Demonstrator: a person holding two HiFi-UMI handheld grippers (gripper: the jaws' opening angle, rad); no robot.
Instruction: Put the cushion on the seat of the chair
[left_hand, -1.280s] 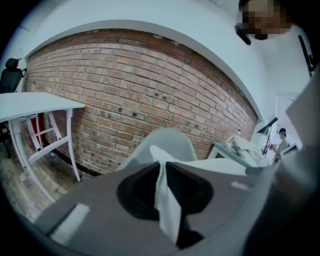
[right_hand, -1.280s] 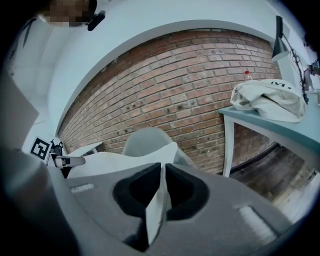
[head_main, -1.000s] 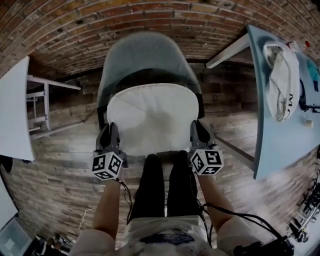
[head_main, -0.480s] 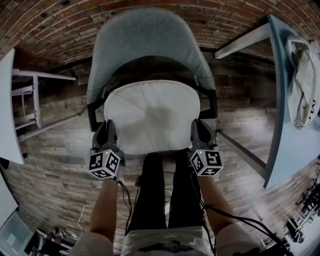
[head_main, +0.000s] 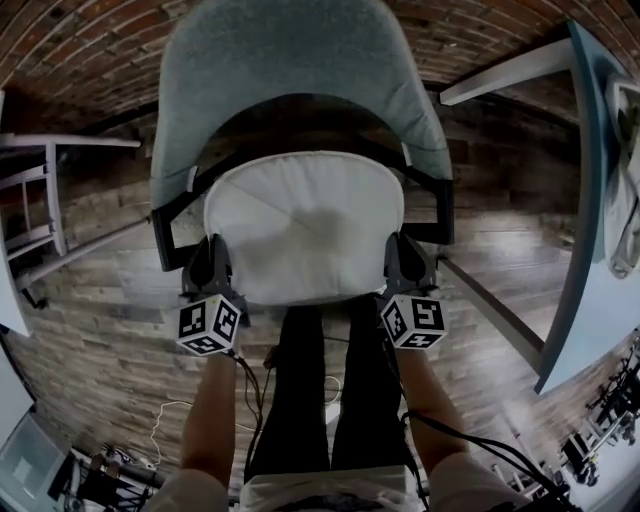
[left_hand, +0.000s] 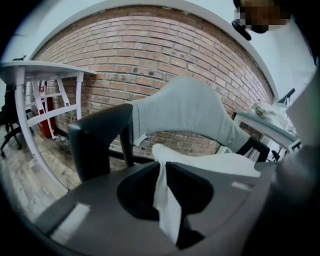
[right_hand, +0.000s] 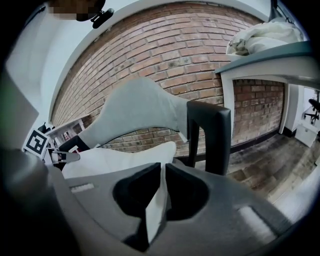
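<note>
Where the person's arms end, the left hand-held gripper (head_main: 212, 270) is clenched on the 7 o'clock corner of the white cushion (head_main: 305, 225), and the right hand-held gripper (head_main: 403, 265) is clenched on its 5 o'clock corner. The cushion is held between the black armrests (head_main: 444, 205) of the chair (head_main: 290, 70), whose grey backrest (left_hand: 185, 110) is seen at 12 o'clock; contact with the seat cannot be told.

The white cushion (head_main: 305, 225), rounded and faintly creased, hangs roughly level over the seat of the chair (head_main: 290, 70), between its black armrests. Its near corners are pinched by the left tongs (head_main: 212, 255) and right tongs (head_main: 402, 250). The chair stands upright, with a curved grey backrest.
</note>
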